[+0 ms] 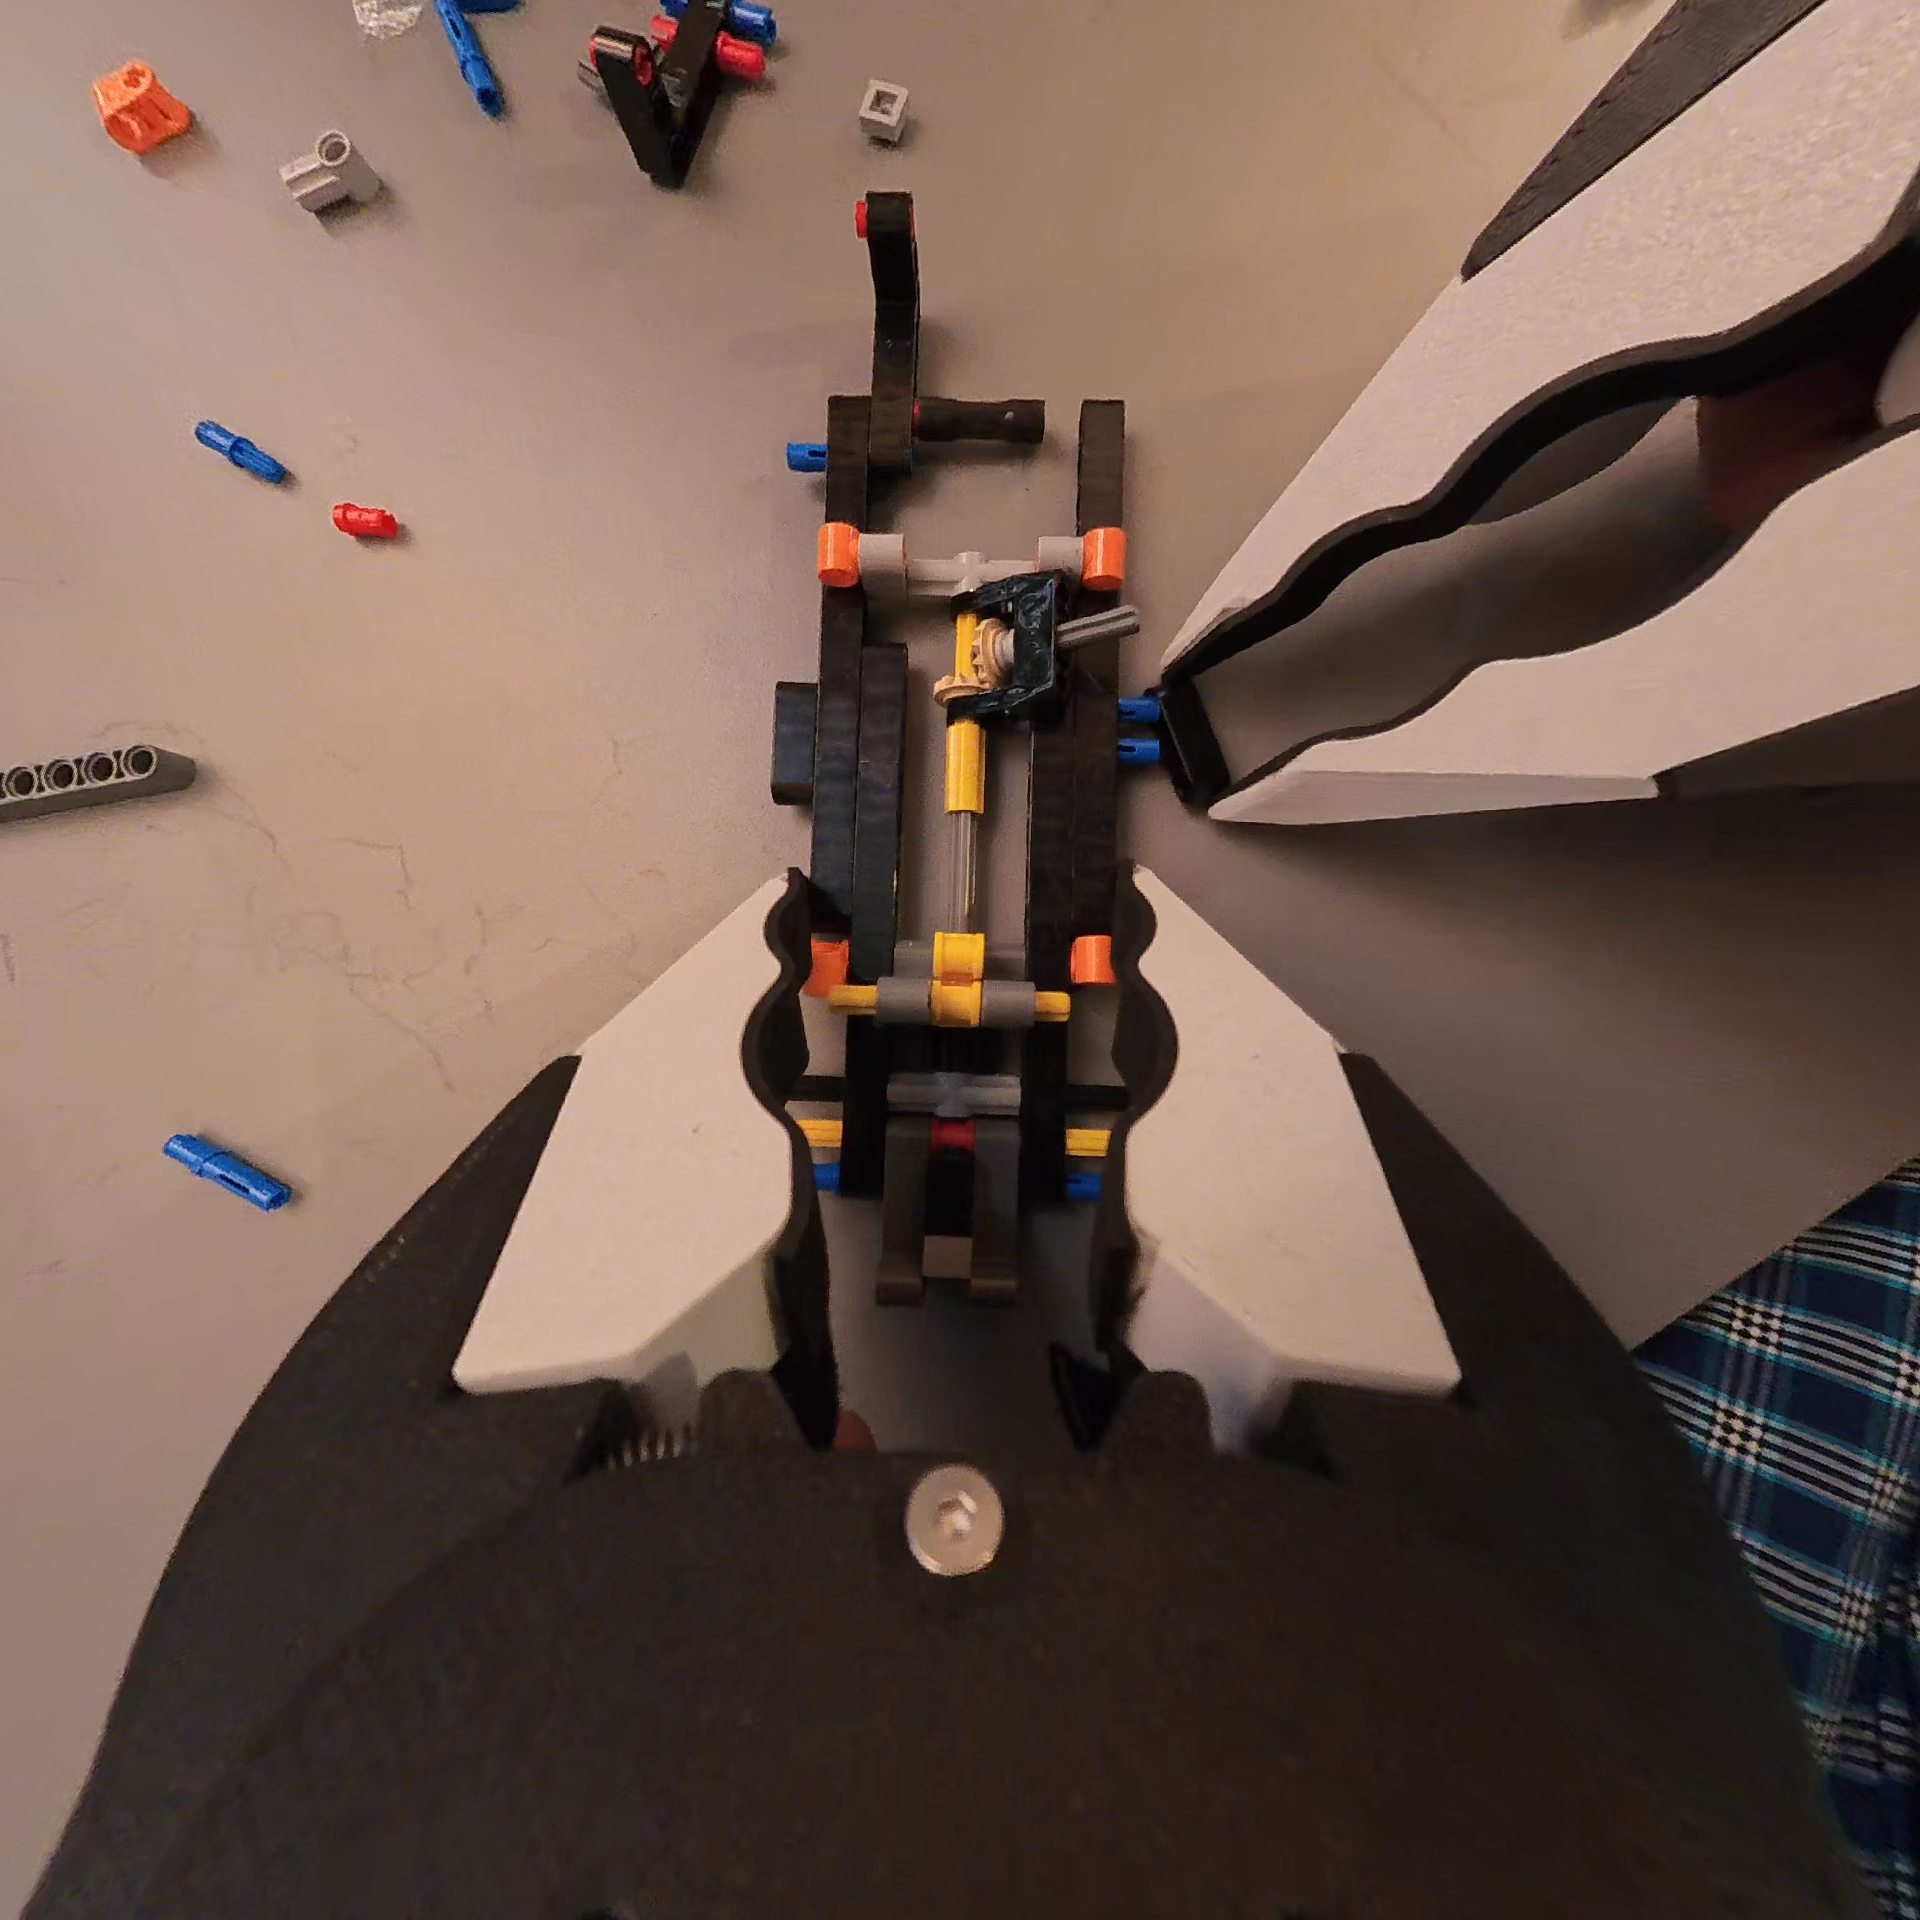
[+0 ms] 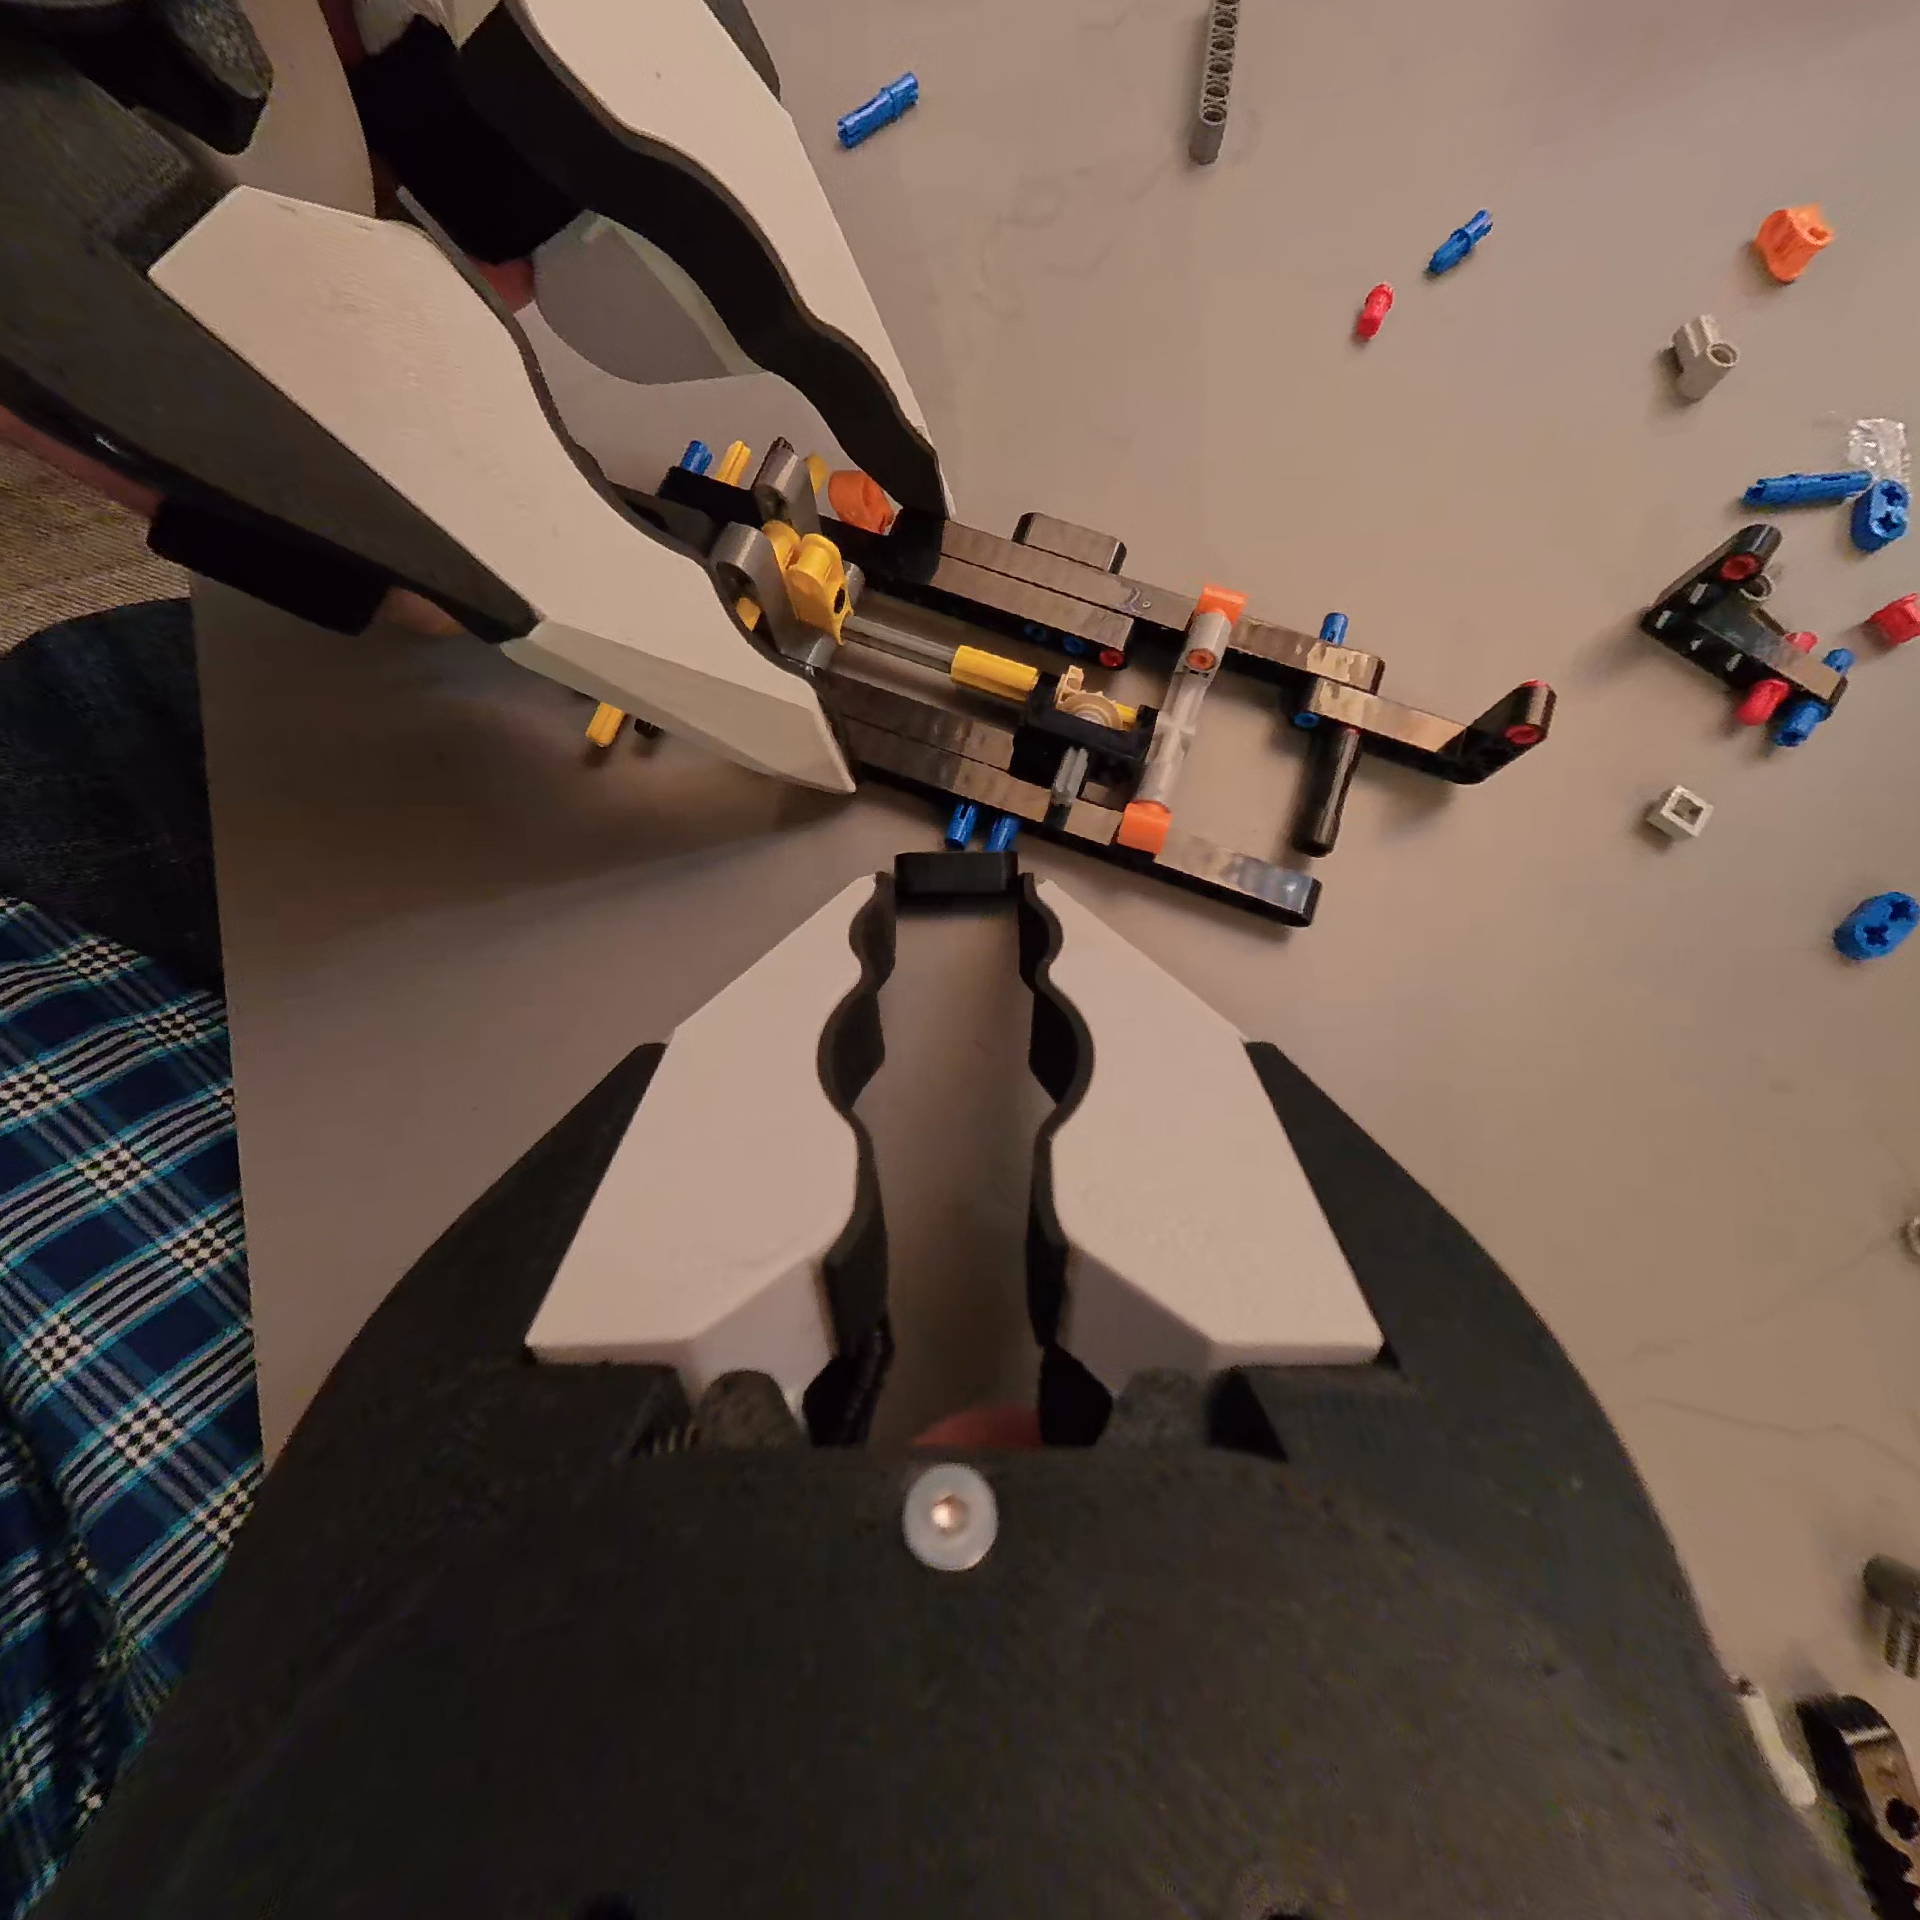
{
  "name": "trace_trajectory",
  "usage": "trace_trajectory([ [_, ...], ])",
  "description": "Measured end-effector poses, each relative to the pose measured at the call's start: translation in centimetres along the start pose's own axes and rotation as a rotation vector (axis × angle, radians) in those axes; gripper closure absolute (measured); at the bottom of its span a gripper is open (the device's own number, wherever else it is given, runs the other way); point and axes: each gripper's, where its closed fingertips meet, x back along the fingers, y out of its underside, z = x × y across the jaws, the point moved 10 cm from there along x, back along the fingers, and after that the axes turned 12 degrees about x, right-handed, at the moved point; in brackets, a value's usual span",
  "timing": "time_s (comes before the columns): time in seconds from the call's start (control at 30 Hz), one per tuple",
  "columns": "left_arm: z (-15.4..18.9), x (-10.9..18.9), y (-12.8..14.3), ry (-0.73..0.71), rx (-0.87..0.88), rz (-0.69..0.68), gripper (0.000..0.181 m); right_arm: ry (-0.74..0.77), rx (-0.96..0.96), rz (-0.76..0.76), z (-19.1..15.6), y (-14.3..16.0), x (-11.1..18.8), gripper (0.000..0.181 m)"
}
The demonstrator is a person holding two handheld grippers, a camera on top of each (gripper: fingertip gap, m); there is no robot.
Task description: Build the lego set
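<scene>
The lego assembly (image 1: 966, 727) is a long black beam frame with a yellow actuator and orange bushes, lying flat on the grey table (image 1: 468, 831). My left gripper (image 1: 961, 904) is shut on its near end, one finger on each side beam. It shows in the right wrist view (image 2: 883, 623) at upper left, on the assembly (image 2: 1039, 675). My right gripper (image 2: 954, 883) is shut on a small black piece (image 2: 954, 871), held right at two blue pins (image 2: 982, 826) that stick out of the frame's side. In the left wrist view the piece (image 1: 1193, 743) touches those pins (image 1: 1140, 727).
Loose parts lie beyond and left of the frame: blue pins (image 1: 239, 452), a red pin (image 1: 364, 520), a grey beam (image 1: 94, 774), an orange piece (image 1: 140, 104), a grey connector (image 1: 330, 171) and a black V-shaped sub-assembly (image 1: 675, 94). Plaid cloth (image 1: 1808, 1455) is at the table's near edge.
</scene>
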Motion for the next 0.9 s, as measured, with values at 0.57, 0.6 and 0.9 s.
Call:
trace_trajectory([
  [0.57, -0.03, 0.02, 0.03, 0.001, 0.000, 0.002, 0.124, -0.041, -0.015, 0.009, 0.14, 0.19, 0.18, 0.151],
  [0.6, -0.04, 0.02, 0.03, 0.001, 0.001, 0.002, 0.125, -0.039, -0.011, 0.007, 0.13, 0.18, 0.16, 0.155],
  [0.9, 0.02, 0.04, 0.05, -0.004, -0.001, 0.001, 0.125, -0.011, 0.000, 0.001, 0.09, 0.09, 0.00, 0.162],
])
